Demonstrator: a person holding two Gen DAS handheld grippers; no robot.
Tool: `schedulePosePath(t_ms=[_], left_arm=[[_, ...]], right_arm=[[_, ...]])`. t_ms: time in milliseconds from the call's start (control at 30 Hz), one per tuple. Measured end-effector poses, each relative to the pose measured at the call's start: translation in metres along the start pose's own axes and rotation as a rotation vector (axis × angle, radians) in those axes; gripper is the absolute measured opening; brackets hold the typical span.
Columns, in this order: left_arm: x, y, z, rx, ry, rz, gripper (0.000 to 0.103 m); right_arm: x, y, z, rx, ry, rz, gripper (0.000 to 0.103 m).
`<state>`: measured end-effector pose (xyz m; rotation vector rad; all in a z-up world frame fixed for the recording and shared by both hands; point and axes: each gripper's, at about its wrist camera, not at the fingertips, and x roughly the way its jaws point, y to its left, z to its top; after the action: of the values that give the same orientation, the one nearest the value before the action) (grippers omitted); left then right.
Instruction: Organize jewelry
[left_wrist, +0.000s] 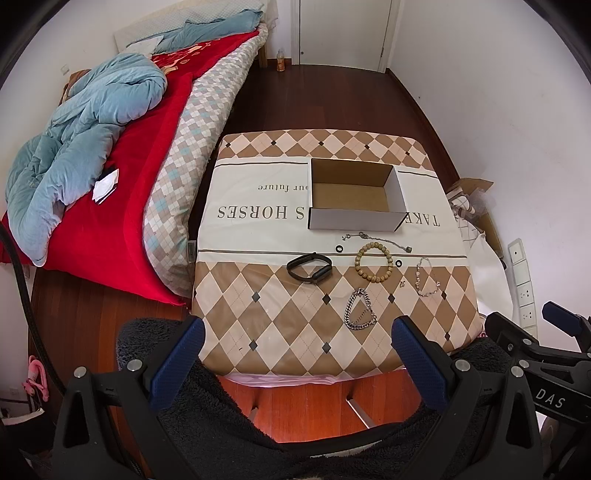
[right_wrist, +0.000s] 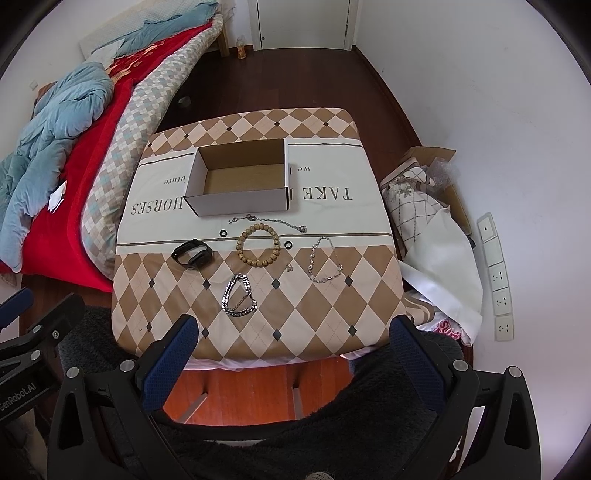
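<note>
Both grippers hung off the near edge of the table, above dark fleece and red-brown floor. The left gripper stood wide, holding nothing; the right gripper likewise wide and bare.

The table carried a diamond-patterned cloth with printed lettering. An open cardboard box sat toward the far half, its brown floor bare.

Jewelry lay in front of the box, all on the cloth:
- thin chain necklace, just beside the box's near wall
- wooden bead bracelet at centre, a small black ring at its 10 o'clock and another at its 3 o'clock
- black fitness band at the bracelet's 9 o'clock, apart from it
- silver link bracelet at 3 o'clock, a tiny earring-like piece between the two – too small to name surely
- heavy silver chain bracelet nearest the grippers, at 6 o'clock

Surroundings: a bed with a red blanket and blue quilt close along the table's left edge – narrow gap there. On the right, a pile of cloth and cardboard against the white wall. The near cloth strip before the chain bracelet lay open.
</note>
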<state>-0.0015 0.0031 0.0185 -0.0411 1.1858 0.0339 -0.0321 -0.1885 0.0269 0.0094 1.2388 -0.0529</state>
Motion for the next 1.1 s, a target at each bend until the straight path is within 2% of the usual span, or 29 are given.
schedulePosePath(t_ms=[467,567,700,833,900,1100], left_arm=[[0.001,0.0,0.004,-0.001,-0.016,0.012,0.103],[0.009,0.01,0.021,-0.02,-0.067,0.078,0.103],[0.041,0.028,0.053,-0.029,-0.082,0.186,0.103],[0.09,0.042,0.071,-0.002,-0.017,0.214,0.103],[0.117,0.042,0.077,0.023,0.034,0.203,0.103],[0.197,0.032,0.077,0.079,0.172,0.183,0.101]], right_arm=[[-0.006,0.002,0.006,0.019,-0.011,0.008,0.103],[0.005,-0.007,0.013,0.063,-0.017,0.027,0.103],[0.04,-0.013,0.029,0.113,-0.011,0.055,0.103],[0.087,-0.008,0.045,0.122,0.032,0.042,0.103],[0.113,-0.008,0.051,0.124,0.06,0.047,0.102],[0.19,0.001,0.072,0.121,0.144,0.019,0.084]])
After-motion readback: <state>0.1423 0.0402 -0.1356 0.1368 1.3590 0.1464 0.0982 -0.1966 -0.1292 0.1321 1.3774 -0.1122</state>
